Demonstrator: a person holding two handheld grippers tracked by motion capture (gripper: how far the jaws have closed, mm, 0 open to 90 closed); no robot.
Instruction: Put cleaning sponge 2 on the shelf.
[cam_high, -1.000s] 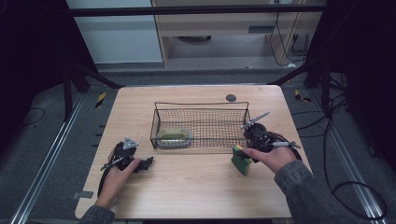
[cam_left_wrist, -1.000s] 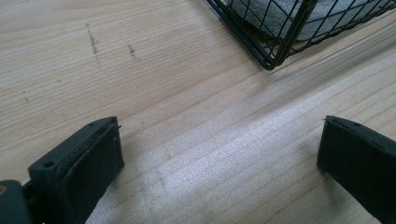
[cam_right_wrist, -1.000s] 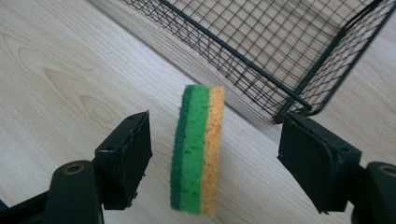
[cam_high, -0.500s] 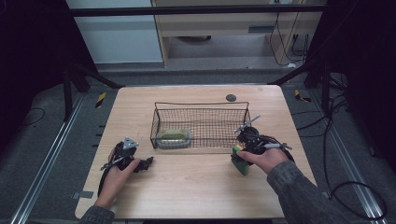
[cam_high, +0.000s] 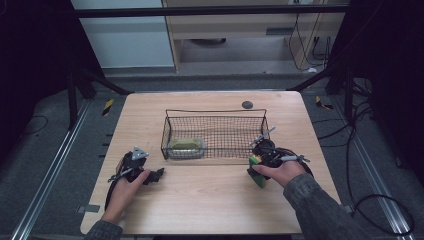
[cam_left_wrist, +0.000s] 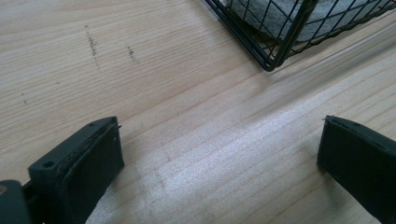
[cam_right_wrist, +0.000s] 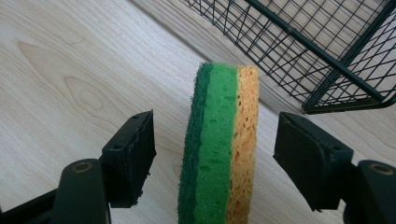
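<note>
Right hand-held gripper (cam_right_wrist: 215, 154) has come down over the sponge (cam_right_wrist: 219, 149), on edge on the desk (cam_high: 210, 200) beside the wire basket (cam_high: 215, 112); jaws just narrowed, not yet touching: grasp likely imminent; left hand-held gripper (cam_left_wrist: 219, 158) open, idle.

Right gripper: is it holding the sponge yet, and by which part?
No. The sponge stands on edge between the right gripper's open jaws, gaps both sides; nothing is held.

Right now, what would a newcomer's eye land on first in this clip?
The green-and-yellow sponge, standing on edge between the right gripper's open jaws, just outside the wire basket's right corner. Next, the wrapped greenish item lying in the basket's left end.
</note>
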